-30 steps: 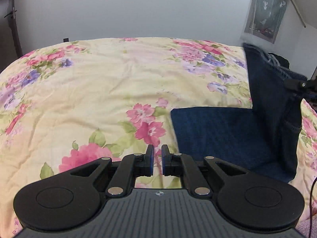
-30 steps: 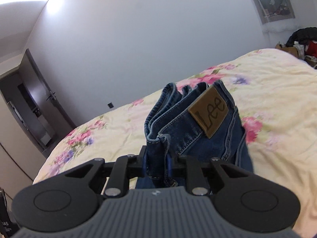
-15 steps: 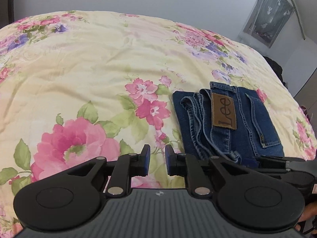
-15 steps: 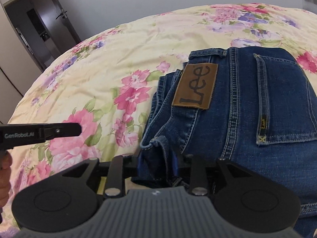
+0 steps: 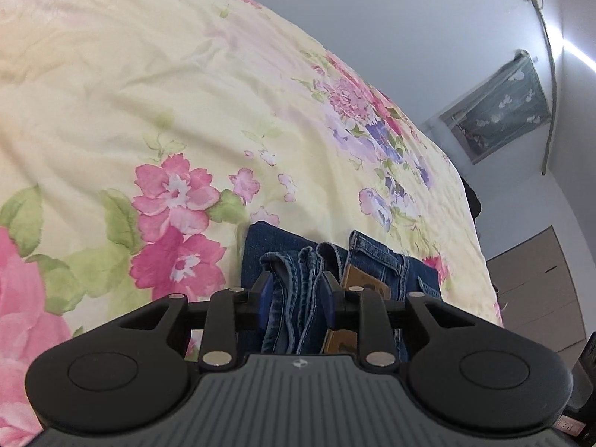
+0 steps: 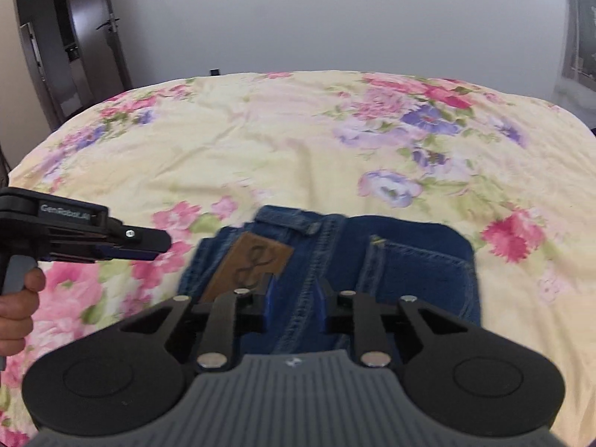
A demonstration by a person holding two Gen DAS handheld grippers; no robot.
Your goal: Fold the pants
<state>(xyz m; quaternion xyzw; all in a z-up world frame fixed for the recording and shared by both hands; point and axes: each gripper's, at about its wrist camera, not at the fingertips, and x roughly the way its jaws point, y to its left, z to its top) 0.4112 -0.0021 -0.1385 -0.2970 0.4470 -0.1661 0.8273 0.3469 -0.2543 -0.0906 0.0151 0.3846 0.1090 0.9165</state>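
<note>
The folded blue jeans lie on the floral bedspread, brown leather patch facing up. My right gripper is open just above the jeans, holding nothing. My left gripper has its jaws apart on either side of the bunched waistband edge of the jeans, at the pile's left side. Whether its pads press the denim I cannot tell. The left gripper also shows in the right wrist view, beside the jeans' left edge.
The yellow bedspread with pink and purple flowers spreads wide around the jeans. A white wall and a dark door stand behind the bed. A curtained window is at the right.
My right gripper has let go of the waistband and opened; the jeans now lie flat. My left gripper has moved right onto the waistband edge and its jaws have widened around it.
</note>
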